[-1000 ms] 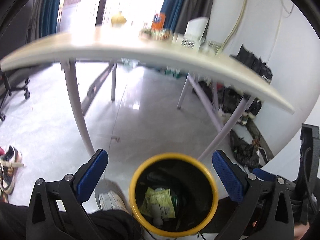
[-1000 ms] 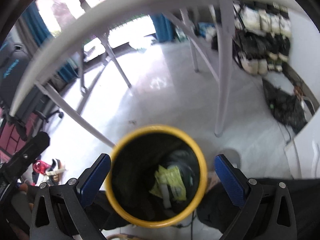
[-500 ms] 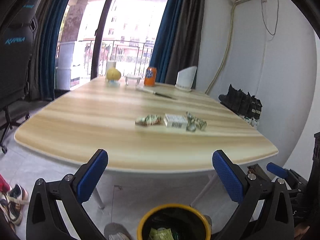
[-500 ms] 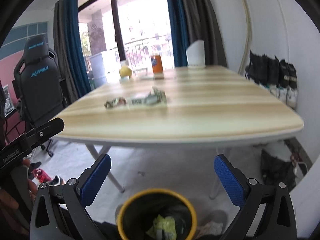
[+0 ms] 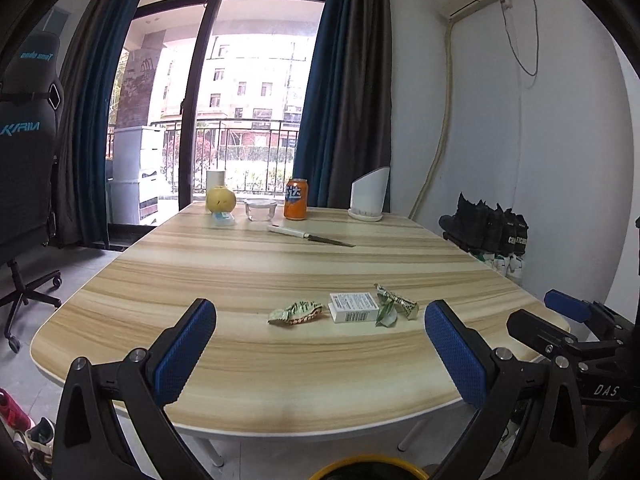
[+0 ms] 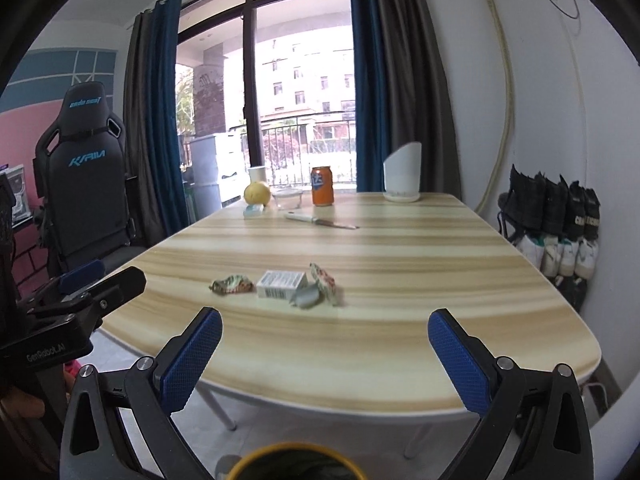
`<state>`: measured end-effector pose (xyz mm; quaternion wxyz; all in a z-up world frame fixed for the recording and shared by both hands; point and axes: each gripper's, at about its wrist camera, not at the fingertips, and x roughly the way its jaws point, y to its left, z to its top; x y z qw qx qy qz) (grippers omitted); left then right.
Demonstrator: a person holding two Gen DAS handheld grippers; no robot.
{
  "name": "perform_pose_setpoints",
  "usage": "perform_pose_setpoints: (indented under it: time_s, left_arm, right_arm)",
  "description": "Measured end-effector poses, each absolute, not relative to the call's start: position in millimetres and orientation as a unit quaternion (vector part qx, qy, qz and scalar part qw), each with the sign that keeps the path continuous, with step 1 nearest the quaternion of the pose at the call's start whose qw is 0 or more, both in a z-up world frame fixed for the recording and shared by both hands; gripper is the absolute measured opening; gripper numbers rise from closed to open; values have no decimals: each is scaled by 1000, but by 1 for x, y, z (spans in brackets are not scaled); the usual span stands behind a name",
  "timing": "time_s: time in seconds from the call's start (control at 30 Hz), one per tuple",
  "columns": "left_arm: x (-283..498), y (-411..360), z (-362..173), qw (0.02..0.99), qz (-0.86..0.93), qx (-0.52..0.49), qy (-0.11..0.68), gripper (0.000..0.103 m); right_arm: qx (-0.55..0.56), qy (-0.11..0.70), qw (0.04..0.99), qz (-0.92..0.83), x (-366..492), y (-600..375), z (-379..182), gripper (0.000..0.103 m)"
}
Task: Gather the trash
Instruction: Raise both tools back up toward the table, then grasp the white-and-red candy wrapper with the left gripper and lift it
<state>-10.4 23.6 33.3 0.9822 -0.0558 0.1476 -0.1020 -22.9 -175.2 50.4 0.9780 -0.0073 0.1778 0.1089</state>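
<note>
Left gripper (image 5: 320,354) and right gripper (image 6: 325,356) are held level before the pale wooden table (image 5: 240,280), jaws wide apart and empty, seemingly lined up for a reach. Trash lies near the front edge: crumpled green wrapper (image 5: 295,313), small white cardboard box (image 5: 353,307), folded foil wrapper (image 5: 394,306). Yellow-rimmed bin (image 5: 368,472) is seen below.

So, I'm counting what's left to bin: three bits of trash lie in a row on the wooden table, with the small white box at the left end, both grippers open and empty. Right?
Not quite: the small white cardboard box lies in the middle, between the crumpled green wrapper and the folded wrapper, as the left wrist view shows. The rest holds: wooden table, left gripper and right gripper open and empty.
</note>
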Motion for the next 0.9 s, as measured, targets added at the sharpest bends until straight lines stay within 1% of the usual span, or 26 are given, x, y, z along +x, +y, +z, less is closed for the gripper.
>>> perform_pose_setpoints:
  time_s: [0.23,0.43,0.63,0.8,0.9]
  left_arm:
    - [19,30,44,978,-92,-38,183,102]
    - [59,39,45,967,-115,-55,222,102]
    - [93,36,23,948,-135,-63,281,102]
    - [105,32,7,934,-140,-62,324,102]
    - [110,29,5,926,-141,-58,345,102]
  right_arm:
    - [-8,192,973,124,5,-175,58,103]
    - [-32,189,972,134,34,-170,68,103]
    - [-37,218,964,148,75,-170,55,103]
    - [-17,242,959,149,91,-181,39,103]
    - [-8,272,948,162,103,-183,31,103]
